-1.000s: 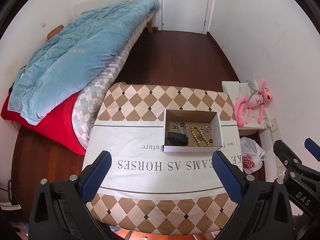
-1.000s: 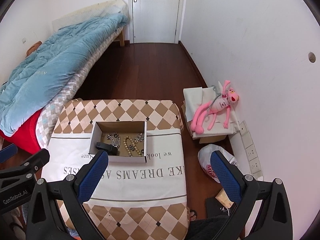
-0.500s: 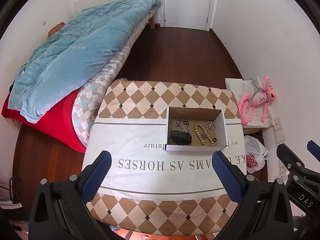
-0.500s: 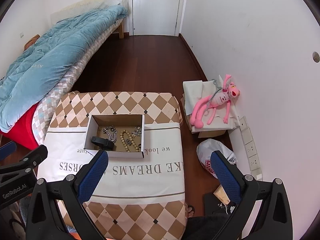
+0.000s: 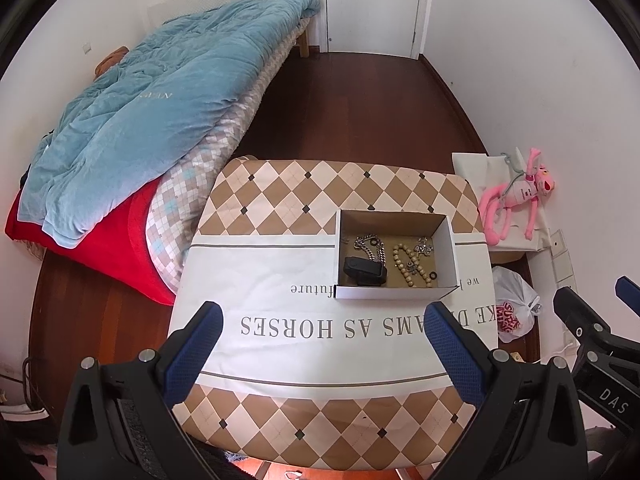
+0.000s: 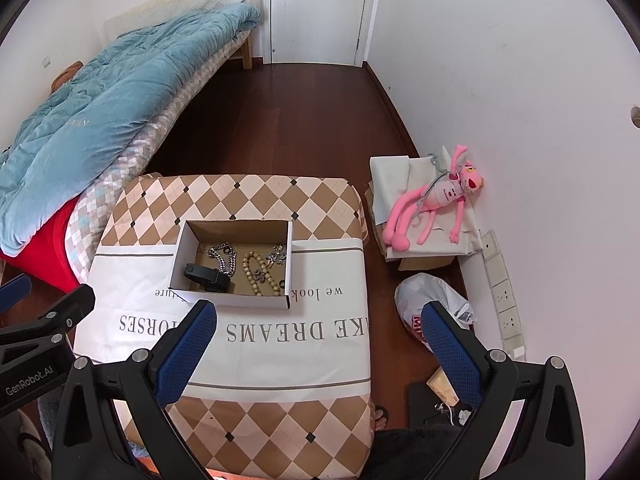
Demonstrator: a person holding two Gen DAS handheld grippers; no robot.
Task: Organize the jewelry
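An open cardboard box (image 5: pixel 448 248) (image 6: pixel 290 256) sits on the cloth-covered table (image 5: pixel 280 312) (image 6: pixel 320 344). Inside lie a black case (image 5: pixel 364 271) (image 6: pixel 206 274), a silver chain (image 5: pixel 370 246) (image 6: pixel 222 256), a string of tan beads (image 5: pixel 404 266) (image 6: pixel 252 270) and small dark rings. My left gripper (image 5: pixel 324 338) is open and empty, high above the table's near half. My right gripper (image 6: pixel 320 338) is open and empty, above the table's right side. The right gripper also shows in the left wrist view (image 5: pixel 592 328), and the left one in the right wrist view (image 6: pixel 48 316).
A bed with a blue quilt (image 5: pixel 152 120) stands left of the table. A pink plush toy (image 6: pixel 436 200) lies on a box by the right wall, with a white plastic bag (image 6: pixel 432 304) on the dark wood floor. A white door (image 6: pixel 320 12) is at the back.
Both grippers have risen and pulled back a little, so the table and box look smaller and lower. Nothing in the box has moved. Both grippers stay open.
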